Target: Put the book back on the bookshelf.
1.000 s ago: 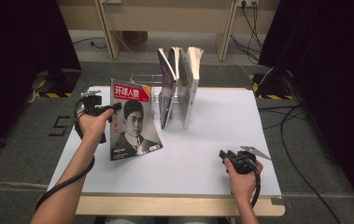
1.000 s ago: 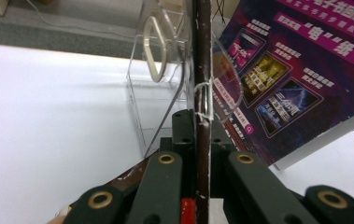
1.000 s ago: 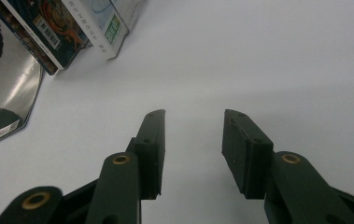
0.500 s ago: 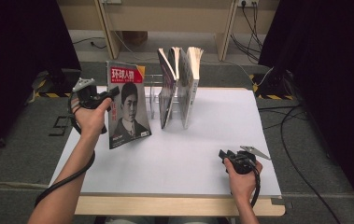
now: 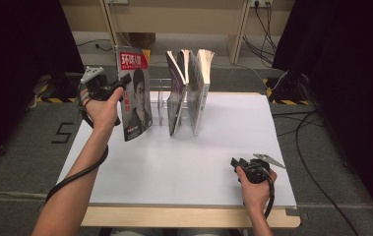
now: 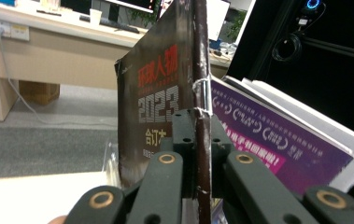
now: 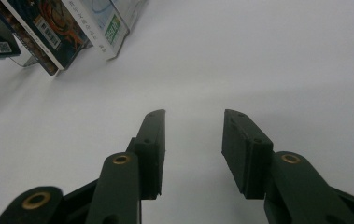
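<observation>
Just left of the clear rack [image 5: 160,101] at the back of the white counter [image 5: 184,162], the left gripper [image 5: 120,84] has its fingers clamped tight on the spine edge of the magazine [image 5: 136,98] — in the left gripper view the pads [image 6: 184,135] press on both sides of the dark cover [image 6: 158,112]. A second ago the magazine lay tilted with its lower edge on the counter; now it stands nearly upright and higher, its foot clear of the surface, closer to the rack. The right gripper [image 5: 237,164] has not moved: it rests near the front right of the counter, well apart from the rack, fingers [image 7: 152,149] about half open with nothing between them. Three other books [image 5: 190,88] already stand in the rack, fanned open at the top, right of the free slots; the nearest one, with a purple cover [image 6: 263,144], leans just beside the magazine.
</observation>
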The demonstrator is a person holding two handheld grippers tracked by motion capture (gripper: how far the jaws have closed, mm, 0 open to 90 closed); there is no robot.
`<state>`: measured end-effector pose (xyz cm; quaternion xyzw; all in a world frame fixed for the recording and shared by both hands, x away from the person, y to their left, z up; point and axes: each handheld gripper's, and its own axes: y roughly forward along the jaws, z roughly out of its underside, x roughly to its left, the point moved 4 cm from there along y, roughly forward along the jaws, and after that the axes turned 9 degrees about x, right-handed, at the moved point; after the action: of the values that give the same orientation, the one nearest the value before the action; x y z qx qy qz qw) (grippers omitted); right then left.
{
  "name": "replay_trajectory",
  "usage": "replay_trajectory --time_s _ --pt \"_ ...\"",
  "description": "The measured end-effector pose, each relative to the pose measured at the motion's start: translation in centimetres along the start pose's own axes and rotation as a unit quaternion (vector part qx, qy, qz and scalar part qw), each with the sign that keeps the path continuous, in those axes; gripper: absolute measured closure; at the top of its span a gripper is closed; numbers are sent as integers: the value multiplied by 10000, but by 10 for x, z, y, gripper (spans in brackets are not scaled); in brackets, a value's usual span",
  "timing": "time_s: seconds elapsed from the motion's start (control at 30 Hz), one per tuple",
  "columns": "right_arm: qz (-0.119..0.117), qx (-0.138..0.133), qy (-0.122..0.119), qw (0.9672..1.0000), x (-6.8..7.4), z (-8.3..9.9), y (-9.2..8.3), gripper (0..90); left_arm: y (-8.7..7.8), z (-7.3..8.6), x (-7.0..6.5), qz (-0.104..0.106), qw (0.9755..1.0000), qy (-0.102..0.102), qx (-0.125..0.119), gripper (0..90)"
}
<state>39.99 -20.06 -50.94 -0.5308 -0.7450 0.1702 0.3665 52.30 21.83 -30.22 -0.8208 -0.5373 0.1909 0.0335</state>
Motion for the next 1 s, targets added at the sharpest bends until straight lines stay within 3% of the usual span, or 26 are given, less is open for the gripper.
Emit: replay_trajectory --time_s 0.2,0.53,0.63,0.9,1.0 --pt "8 -25 -9 10000 -1 -1 -1 605 15 -8 -3 -103 9999 86 -105 865" --pt "6 -18 -28 10000 -2 -1 0 605 39 -14 11 -483 9985 159 -207 865" --pt "4 -21 -29 10000 -2 -1 0 605 42 -15 14 -490 9983 174 -258 865" --pt "19 7 -53 10000 -2 0 1 605 51 0 24 -636 9968 301 -386 864" --pt "13 10 -49 10000 -2 0 1 606 49 13 27 -690 9960 372 -432 864"
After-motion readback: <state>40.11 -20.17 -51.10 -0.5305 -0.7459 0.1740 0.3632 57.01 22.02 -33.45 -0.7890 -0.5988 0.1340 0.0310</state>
